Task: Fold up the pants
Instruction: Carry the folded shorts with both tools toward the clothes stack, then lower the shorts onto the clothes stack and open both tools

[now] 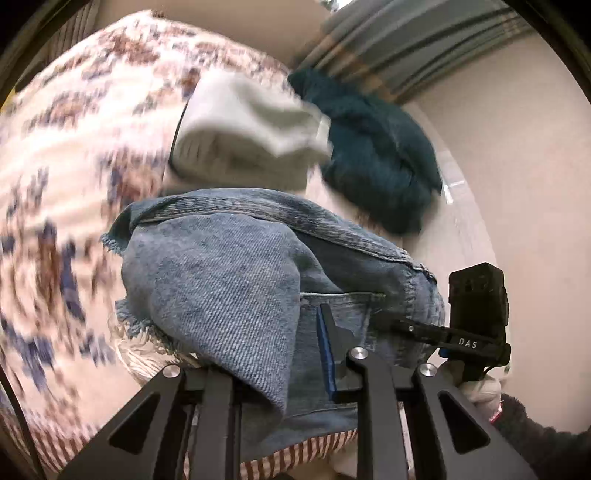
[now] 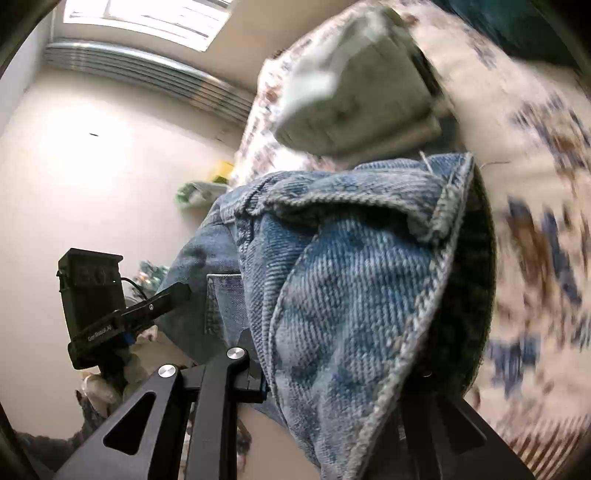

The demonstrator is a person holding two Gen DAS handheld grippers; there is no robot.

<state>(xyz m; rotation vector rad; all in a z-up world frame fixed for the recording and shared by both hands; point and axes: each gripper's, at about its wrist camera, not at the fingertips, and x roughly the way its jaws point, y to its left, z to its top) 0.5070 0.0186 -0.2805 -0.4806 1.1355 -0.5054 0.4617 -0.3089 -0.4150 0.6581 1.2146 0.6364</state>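
The blue denim pants [image 1: 229, 280] hang bunched between both grippers, lifted above a patterned bedspread. In the left wrist view my left gripper [image 1: 295, 354] is shut on a fold of the denim; its right finger with a blue pad [image 1: 327, 354] shows, the left finger is hidden under cloth. The frayed hem [image 1: 125, 321] hangs at the left. The right gripper [image 1: 413, 328] shows at the right, gripping the pants by the pocket. In the right wrist view my right gripper [image 2: 332, 369] is shut on the pants [image 2: 351, 295], its fingers buried in denim. The left gripper [image 2: 173, 295] shows at the left.
A folded white garment [image 1: 243, 133] and a dark teal garment [image 1: 373, 155] lie on the white, brown and blue patterned bedspread [image 1: 55, 166]. The white garment also shows in the right wrist view [image 2: 354, 92]. A pale wall [image 2: 92, 166] and a window [image 2: 147, 18] are behind.
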